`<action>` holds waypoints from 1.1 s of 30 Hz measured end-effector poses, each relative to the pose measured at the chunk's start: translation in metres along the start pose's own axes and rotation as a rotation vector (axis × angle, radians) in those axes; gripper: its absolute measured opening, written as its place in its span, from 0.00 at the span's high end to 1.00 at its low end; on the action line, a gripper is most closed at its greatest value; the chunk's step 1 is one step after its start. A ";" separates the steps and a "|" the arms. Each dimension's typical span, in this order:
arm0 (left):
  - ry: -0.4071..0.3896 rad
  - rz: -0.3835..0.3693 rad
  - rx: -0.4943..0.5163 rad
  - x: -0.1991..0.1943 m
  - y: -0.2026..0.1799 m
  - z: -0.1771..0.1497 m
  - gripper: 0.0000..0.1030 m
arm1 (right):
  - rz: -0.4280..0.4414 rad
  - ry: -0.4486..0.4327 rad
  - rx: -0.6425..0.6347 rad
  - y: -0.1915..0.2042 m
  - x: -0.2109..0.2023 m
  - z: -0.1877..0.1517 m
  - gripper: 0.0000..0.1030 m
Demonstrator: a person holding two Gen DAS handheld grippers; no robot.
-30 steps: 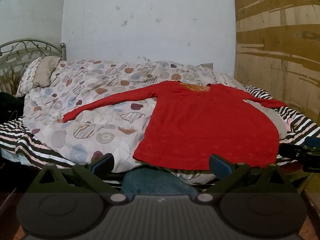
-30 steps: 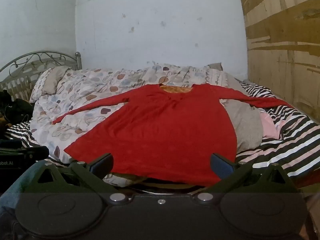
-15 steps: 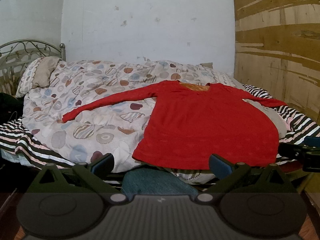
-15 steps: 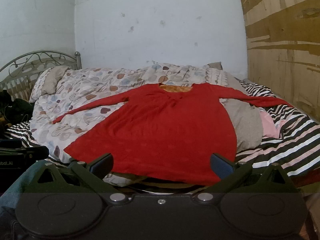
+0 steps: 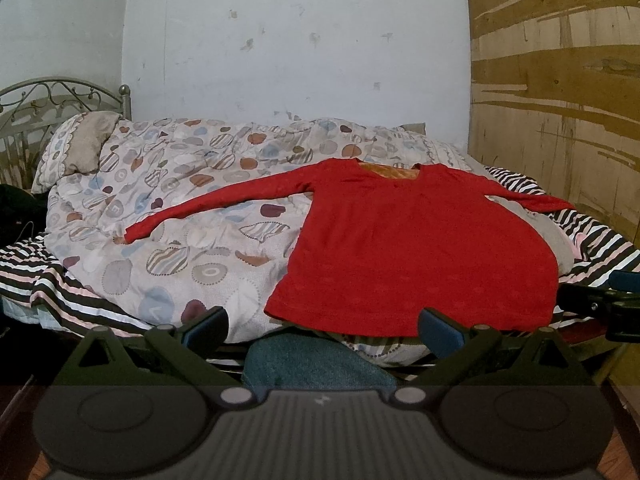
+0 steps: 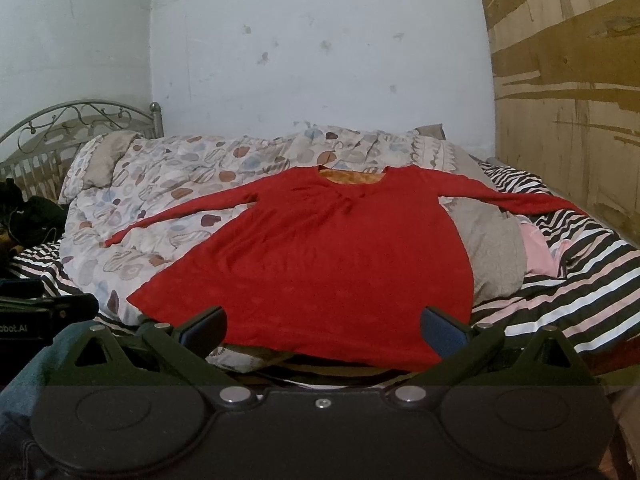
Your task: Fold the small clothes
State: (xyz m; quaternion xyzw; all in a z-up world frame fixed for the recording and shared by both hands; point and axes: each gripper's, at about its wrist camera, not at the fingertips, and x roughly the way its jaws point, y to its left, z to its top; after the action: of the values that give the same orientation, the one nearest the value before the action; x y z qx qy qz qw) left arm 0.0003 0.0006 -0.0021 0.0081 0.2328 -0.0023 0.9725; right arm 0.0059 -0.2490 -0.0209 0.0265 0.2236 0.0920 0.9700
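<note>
A red long-sleeved top [image 5: 412,248] lies flat on the bed, sleeves spread to both sides, hem toward me; it also shows in the right wrist view [image 6: 332,264]. My left gripper [image 5: 322,328] is open and empty, just short of the hem's left part. My right gripper [image 6: 324,326] is open and empty, in front of the hem. Each gripper's body shows at the edge of the other's view.
A patterned quilt [image 5: 192,216] covers the left of the bed, a striped sheet [image 6: 580,280] the right. A grey and a pink garment [image 6: 496,248] lie beside the top. A metal headboard [image 6: 60,128] stands left, a wooden wall [image 6: 568,100] right.
Nothing has visibly changed; both grippers stay open at the bed's near edge.
</note>
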 end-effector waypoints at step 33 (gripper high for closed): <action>0.005 0.002 0.003 0.003 0.001 -0.001 0.00 | 0.000 0.006 0.001 0.001 0.000 -0.001 0.00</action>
State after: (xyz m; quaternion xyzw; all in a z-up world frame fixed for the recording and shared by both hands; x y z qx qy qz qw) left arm 0.0025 0.0014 -0.0047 0.0095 0.2354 -0.0016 0.9718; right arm 0.0056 -0.2478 -0.0222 0.0269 0.2266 0.0921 0.9693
